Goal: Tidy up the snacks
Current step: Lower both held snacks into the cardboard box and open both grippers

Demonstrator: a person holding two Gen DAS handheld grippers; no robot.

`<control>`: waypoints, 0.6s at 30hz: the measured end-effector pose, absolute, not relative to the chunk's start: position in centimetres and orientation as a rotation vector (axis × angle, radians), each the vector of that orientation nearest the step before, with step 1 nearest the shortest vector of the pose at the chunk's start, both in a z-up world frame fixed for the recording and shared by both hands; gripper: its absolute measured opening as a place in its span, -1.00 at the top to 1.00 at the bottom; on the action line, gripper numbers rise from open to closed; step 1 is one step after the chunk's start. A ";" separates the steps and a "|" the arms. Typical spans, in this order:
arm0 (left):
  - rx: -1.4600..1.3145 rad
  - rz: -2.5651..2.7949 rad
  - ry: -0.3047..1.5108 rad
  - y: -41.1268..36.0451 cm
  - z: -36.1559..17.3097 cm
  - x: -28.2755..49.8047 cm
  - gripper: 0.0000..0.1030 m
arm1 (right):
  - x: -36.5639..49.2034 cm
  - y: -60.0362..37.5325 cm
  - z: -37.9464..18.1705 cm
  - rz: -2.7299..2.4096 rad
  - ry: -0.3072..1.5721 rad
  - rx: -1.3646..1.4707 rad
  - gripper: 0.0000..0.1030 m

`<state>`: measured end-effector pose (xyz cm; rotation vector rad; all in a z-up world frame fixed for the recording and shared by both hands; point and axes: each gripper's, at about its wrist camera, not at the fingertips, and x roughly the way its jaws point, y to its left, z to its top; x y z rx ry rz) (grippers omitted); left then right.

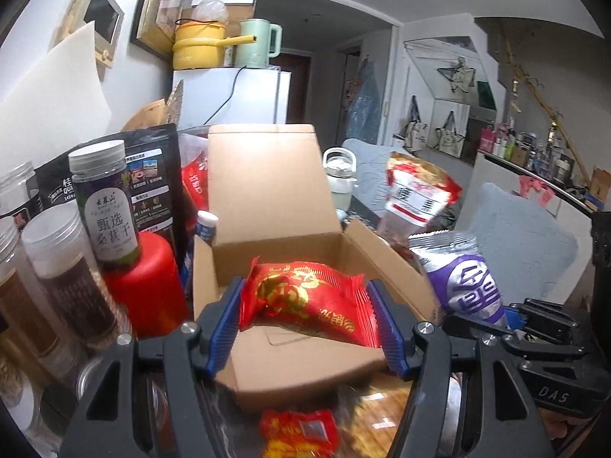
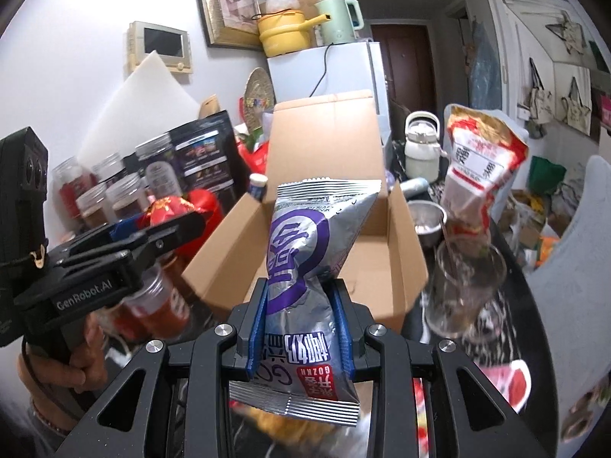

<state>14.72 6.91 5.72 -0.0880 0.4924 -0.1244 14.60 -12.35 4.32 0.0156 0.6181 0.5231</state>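
Note:
An open cardboard box (image 1: pixel 263 191) with its lid flap raised stands in the middle of the left wrist view; the right wrist view shows the same box (image 2: pixel 382 252) ahead. My left gripper (image 1: pixel 311 324) is shut on a red and gold snack packet (image 1: pixel 309 299), held above the box's front edge. My right gripper (image 2: pixel 301 324) is shut on a silver and purple snack bag (image 2: pixel 301 263), lifted in front of the box. The purple bag (image 1: pixel 464 278) also shows at right in the left wrist view, and the left gripper (image 2: pixel 152 229) with its red packet shows at left in the right wrist view.
Clear jars (image 1: pixel 57 267), a red canister (image 1: pixel 149 286) and a black pouch (image 1: pixel 149 175) crowd the box's left side. A red-and-white pouch (image 2: pixel 477 164), a glass (image 2: pixel 464 286), a metal bowl (image 2: pixel 425 217) and a white kettle (image 2: pixel 422 145) stand right. Another red packet (image 1: pixel 298 433) lies below.

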 end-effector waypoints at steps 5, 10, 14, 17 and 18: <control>-0.080 -0.092 0.514 7.4 4.9 17.7 -0.23 | 18.2 -11.9 3.9 0.536 0.628 0.025 0.40; -0.085 -0.065 0.555 7.7 3.9 20.1 -0.23 | 21.9 -11.5 3.1 0.556 0.659 0.047 0.39; -0.076 -0.045 0.589 7.7 2.9 21.6 -0.23 | 23.9 -11.0 2.6 0.558 0.679 0.039 0.39; -0.068 -0.029 0.621 7.8 2.2 22.7 -0.23 | 25.2 -10.5 1.9 0.558 0.706 0.035 0.39; -0.067 -0.023 0.635 7.9 1.9 23.1 -0.23 | 25.7 -10.3 1.6 0.556 0.716 0.035 0.39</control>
